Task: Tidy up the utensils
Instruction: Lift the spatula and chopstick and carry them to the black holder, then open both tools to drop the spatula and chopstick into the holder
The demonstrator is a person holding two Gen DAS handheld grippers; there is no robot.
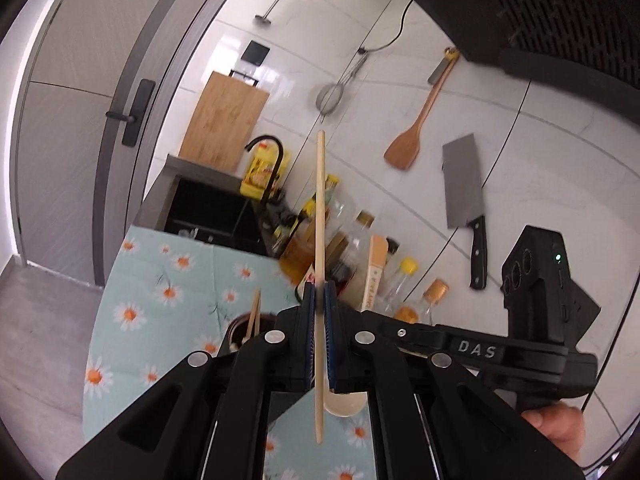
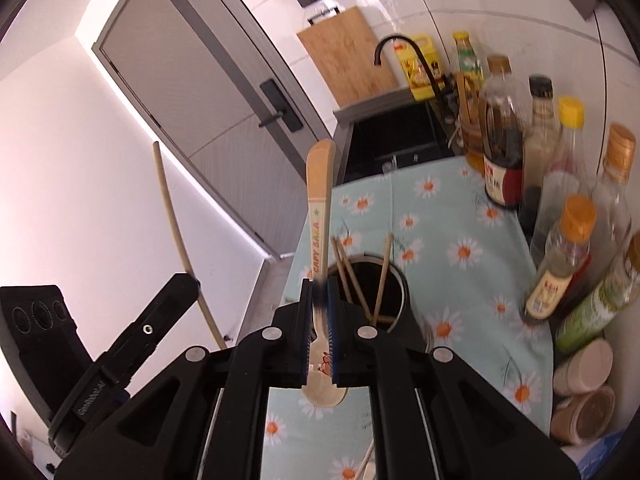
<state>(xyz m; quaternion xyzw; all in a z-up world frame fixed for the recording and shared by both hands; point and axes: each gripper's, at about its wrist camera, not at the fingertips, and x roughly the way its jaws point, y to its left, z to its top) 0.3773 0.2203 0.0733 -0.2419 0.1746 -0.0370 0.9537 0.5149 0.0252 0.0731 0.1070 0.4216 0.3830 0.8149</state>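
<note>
My left gripper [image 1: 319,294] is shut on a single pale chopstick [image 1: 320,200] and holds it upright above the daisy-print cloth [image 1: 160,280]. My right gripper [image 2: 319,290] is shut on a cream spoon [image 2: 318,208] printed "CAPY BARA", handle pointing up, bowl behind the fingers. A dark round utensil holder [image 2: 394,300] with several wooden chopsticks stands on the cloth just right of the right gripper; its rim shows in the left wrist view [image 1: 240,330] below left of the left gripper. The left gripper's chopstick appears in the right wrist view [image 2: 176,232] at the left.
Sauce and oil bottles [image 2: 502,140] line the wall side of the counter, with jars [image 2: 586,412] at the near right. A black sink [image 1: 212,212] with a black tap, a cutting board [image 1: 224,120], a cleaver [image 1: 464,184], a wooden spatula [image 1: 412,136] and a strainer on the tiled wall.
</note>
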